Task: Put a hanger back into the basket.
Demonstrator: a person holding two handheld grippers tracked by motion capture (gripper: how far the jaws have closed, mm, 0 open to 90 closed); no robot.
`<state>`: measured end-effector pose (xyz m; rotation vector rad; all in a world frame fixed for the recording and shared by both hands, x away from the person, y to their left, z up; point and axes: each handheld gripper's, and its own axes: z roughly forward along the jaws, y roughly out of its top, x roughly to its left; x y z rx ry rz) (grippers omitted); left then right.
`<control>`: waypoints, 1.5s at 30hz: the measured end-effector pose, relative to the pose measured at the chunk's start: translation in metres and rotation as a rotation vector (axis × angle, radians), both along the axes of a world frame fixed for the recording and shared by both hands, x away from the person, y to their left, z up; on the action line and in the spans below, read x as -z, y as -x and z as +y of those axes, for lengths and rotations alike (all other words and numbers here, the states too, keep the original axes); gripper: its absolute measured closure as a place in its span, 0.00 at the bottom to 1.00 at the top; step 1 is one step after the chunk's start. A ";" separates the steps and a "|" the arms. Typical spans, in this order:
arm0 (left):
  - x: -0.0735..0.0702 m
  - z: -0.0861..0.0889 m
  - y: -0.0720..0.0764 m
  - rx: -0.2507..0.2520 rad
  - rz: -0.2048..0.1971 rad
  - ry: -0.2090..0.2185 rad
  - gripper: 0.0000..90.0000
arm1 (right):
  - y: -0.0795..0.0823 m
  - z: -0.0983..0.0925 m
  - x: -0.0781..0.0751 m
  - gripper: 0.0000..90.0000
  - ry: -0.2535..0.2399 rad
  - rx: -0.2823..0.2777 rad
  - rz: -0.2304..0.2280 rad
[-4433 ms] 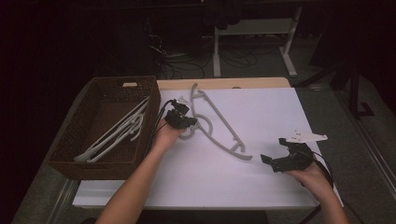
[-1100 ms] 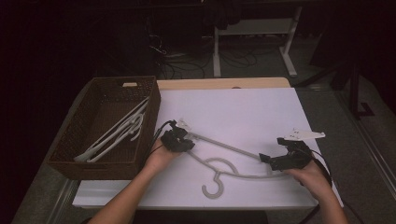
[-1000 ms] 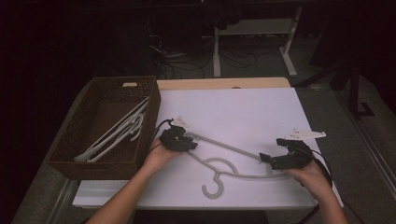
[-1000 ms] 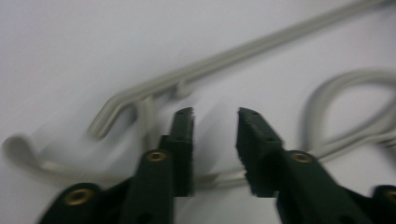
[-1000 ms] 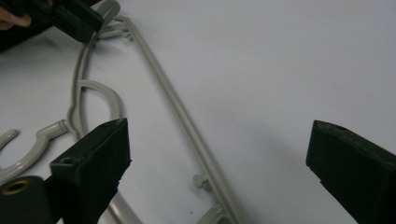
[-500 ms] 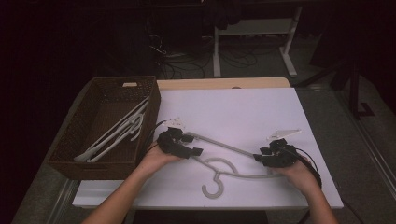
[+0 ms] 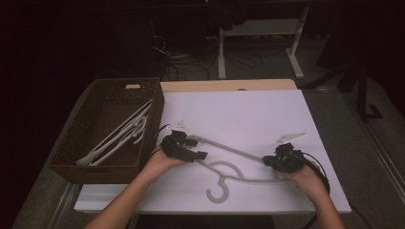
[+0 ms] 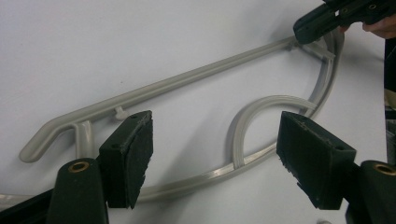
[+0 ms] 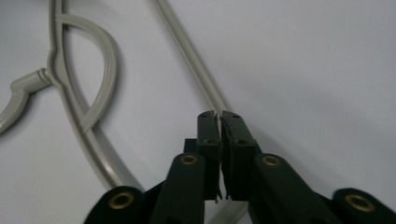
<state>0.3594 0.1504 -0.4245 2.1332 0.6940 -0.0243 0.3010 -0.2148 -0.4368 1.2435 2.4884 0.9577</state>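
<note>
Grey plastic clothes hanger (image 7: 224,171), flat on white table (image 7: 248,114): right gripper (image 7: 270,160) just clamped on its end; left gripper (image 8: 215,154) open astride it.

Hanger (image 7: 239,164) on table (image 7: 248,109) — basket (image 7: 102,129) left

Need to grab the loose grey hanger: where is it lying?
In the high view the grey hanger lies on the white table, front centre, between the two grippers, right of the basket.
</note>
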 end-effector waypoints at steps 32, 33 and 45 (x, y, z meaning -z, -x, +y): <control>0.004 -0.002 -0.001 0.005 0.009 -0.007 0.31 | -0.072 0.004 0.007 0.99 0.224 0.073 -0.030; 0.004 -0.001 -0.002 0.006 0.009 -0.007 0.31 | -0.076 0.005 0.007 0.99 0.225 0.075 -0.034; 0.003 -0.001 -0.002 0.005 0.006 -0.007 0.31 | -0.103 0.002 0.001 0.99 0.161 0.113 -0.040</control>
